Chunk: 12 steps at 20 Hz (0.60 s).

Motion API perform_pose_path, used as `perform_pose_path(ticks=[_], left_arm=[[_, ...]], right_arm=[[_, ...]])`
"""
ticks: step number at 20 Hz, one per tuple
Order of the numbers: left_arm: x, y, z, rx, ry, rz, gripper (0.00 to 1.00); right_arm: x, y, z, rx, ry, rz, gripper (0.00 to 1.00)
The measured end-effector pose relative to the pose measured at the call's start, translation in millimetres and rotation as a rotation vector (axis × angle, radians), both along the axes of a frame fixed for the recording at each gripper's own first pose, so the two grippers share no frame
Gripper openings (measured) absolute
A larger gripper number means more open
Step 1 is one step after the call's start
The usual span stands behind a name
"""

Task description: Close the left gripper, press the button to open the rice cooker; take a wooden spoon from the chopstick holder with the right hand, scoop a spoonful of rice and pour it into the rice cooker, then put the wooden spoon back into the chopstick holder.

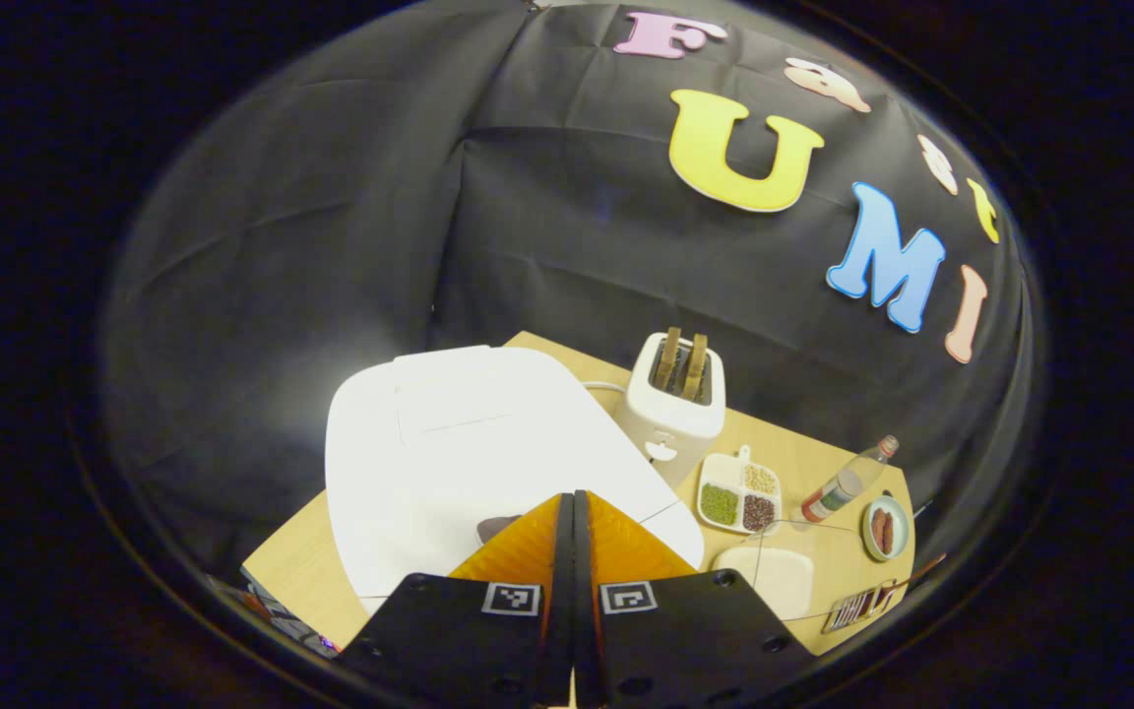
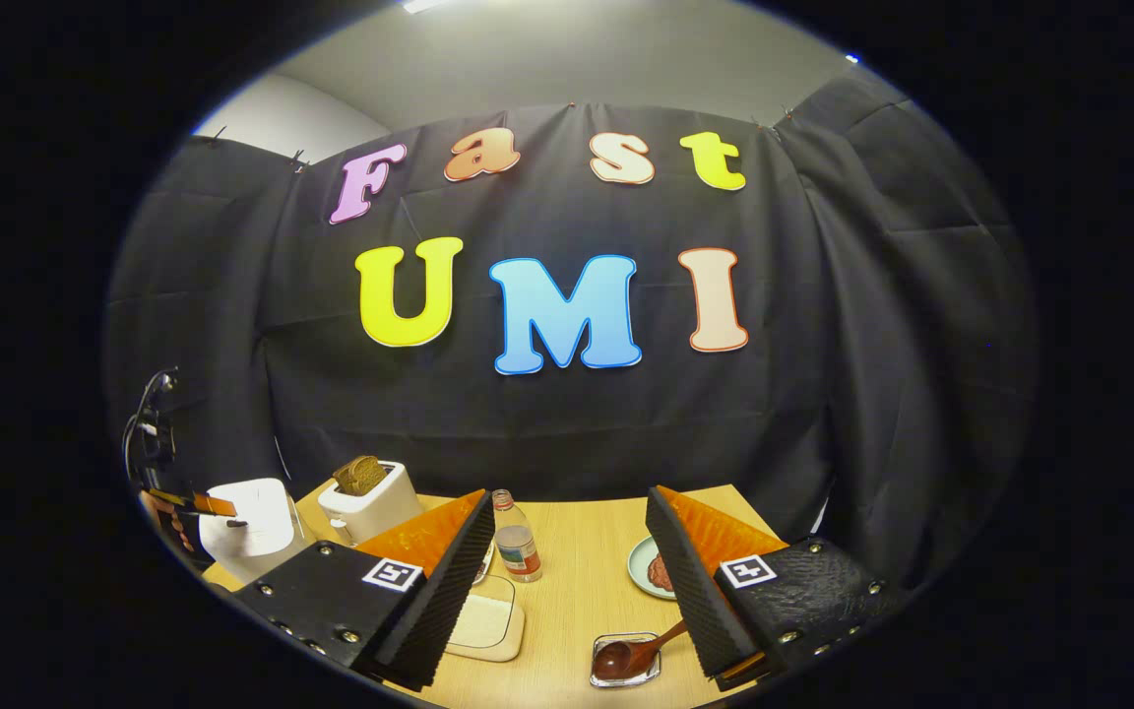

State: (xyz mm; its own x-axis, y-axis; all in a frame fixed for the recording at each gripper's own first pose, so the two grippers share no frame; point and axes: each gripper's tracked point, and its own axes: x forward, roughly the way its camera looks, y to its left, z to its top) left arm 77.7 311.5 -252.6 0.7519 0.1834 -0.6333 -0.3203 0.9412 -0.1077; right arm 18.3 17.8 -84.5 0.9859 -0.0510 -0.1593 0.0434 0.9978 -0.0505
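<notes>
- Rice cooker (image 1: 469, 463), white with the lid down, is seen directly ahead of the left gripper (image 1: 573, 507), whose fingers are pressed together with nothing between them.
- Tips of the closed fingers are positioned over the cooker's front edge, beside a dark button (image 1: 496, 529); contact cannot be confirmed.
- To the right of these fingers, a toaster (image 1: 677, 399), a divided dish (image 1: 739, 492) and a bottle (image 1: 848, 480) are located.
- Right gripper (image 2: 567, 527) is held with fingers spread wide, empty.
- Between and below these fingers, the wooden spoon (image 2: 631, 654) is seen resting in the chopstick holder (image 2: 624, 662), near the right finger.
- Rice tray (image 2: 488, 620) lies just beside the left finger.
</notes>
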Motion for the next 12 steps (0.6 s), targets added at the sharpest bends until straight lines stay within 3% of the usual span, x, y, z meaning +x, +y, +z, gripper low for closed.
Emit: perform_pose_path(ticks=[6,10,12], left_arm=[[0,6,-18,0.106,0.065,-0.012,0.09],[-7,4,-22,0.027,0.088,0.030,0.08],[-5,5,-20,0.039,0.074,0.029,0.08]], right_arm=[[-1,-7,2,0.013,-0.004,-0.022,0.94],[-6,-9,2,0.021,0.000,-0.012,0.94],[-10,-11,3,0.033,0.000,-0.014,0.94]])
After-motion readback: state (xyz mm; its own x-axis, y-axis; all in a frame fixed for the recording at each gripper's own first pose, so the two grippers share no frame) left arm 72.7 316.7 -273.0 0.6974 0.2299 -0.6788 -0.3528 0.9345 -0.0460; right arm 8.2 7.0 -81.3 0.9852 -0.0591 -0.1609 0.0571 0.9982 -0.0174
